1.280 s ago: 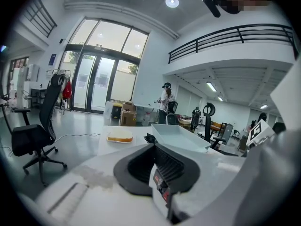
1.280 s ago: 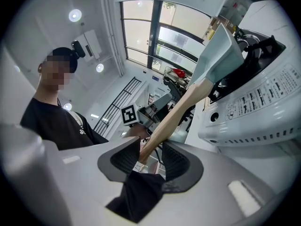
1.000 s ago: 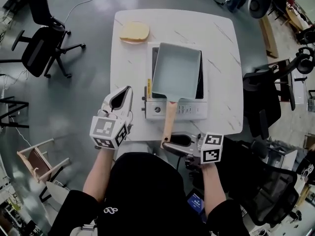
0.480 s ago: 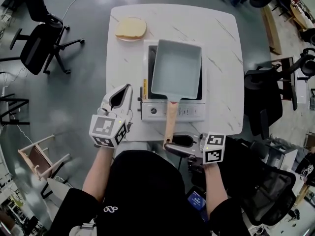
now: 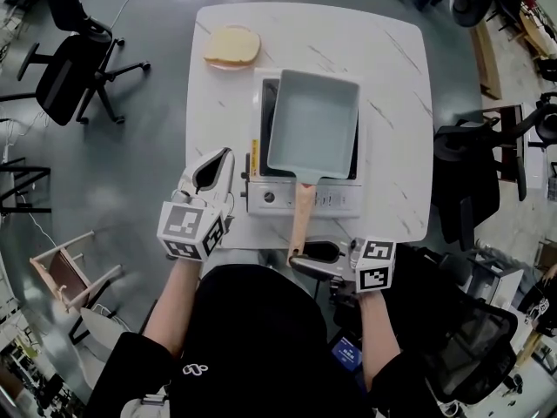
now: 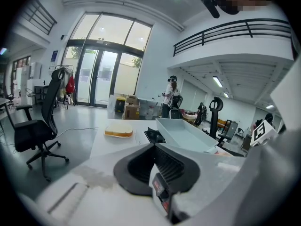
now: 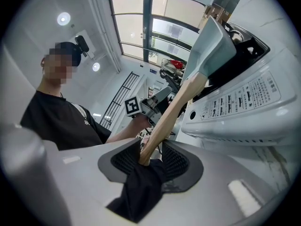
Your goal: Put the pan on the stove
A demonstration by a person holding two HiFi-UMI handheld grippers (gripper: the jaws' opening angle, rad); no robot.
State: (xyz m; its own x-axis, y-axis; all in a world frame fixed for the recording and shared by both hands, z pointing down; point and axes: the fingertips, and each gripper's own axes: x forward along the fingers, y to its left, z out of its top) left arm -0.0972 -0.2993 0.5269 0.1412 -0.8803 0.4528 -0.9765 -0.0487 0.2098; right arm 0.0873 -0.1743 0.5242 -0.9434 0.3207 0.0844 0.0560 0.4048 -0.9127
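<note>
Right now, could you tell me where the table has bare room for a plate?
The table is bare on its right, between stove and edge. So are the far strip right of the bread and the left strip between bread and left tool. The near middle is crowded: right tool gripping the pan handle.

Left tool (image 5: pixel 221 160) angled downward, jaws apart — empty; right tool (image 5: pixel 300 255) level, jaws clamped.

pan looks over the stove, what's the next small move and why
Probably settle the pale blue square pan flat onto the white tabletop stove before letting go: the right gripper clamps its wooden handle, and the pan is over the burner, slightly askew.
</note>
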